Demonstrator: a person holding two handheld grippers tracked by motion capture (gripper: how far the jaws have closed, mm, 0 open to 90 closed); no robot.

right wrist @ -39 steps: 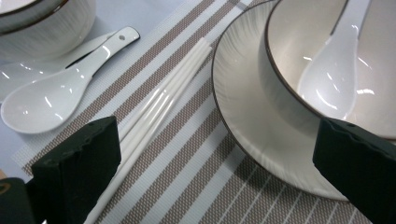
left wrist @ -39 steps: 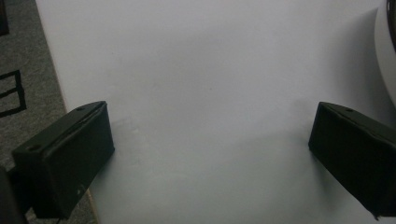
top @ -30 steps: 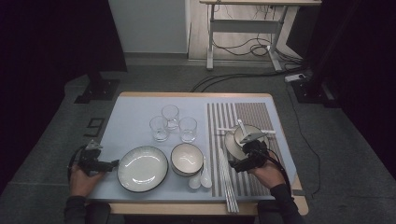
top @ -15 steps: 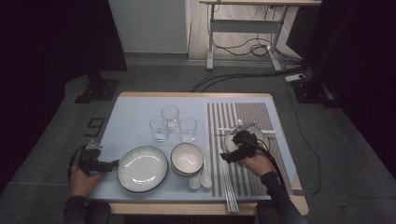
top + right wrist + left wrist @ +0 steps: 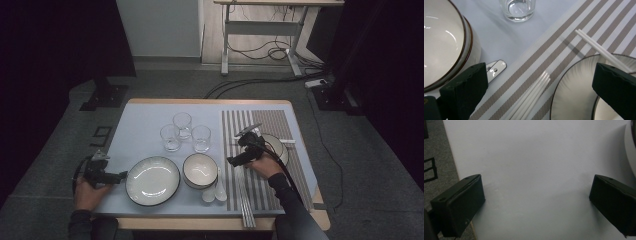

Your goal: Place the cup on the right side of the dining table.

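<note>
Since a second ago, right gripper has shifted left, off the dark-rimmed white ribbed plate toward the mat's left edge; left gripper unchanged. Right jaws spread wide, empty, hovering over the beige-and-white striped placemat. In the right gripper view, a bundle of white plastic chopsticks lies on the mat between the jaws, just beside the plate rim. Another white chopstick pair rests across that plate. White ceramic bowl and clear glass tumbler sit beyond. Left jaws spread, empty, over the pale blue tabletop.
</note>
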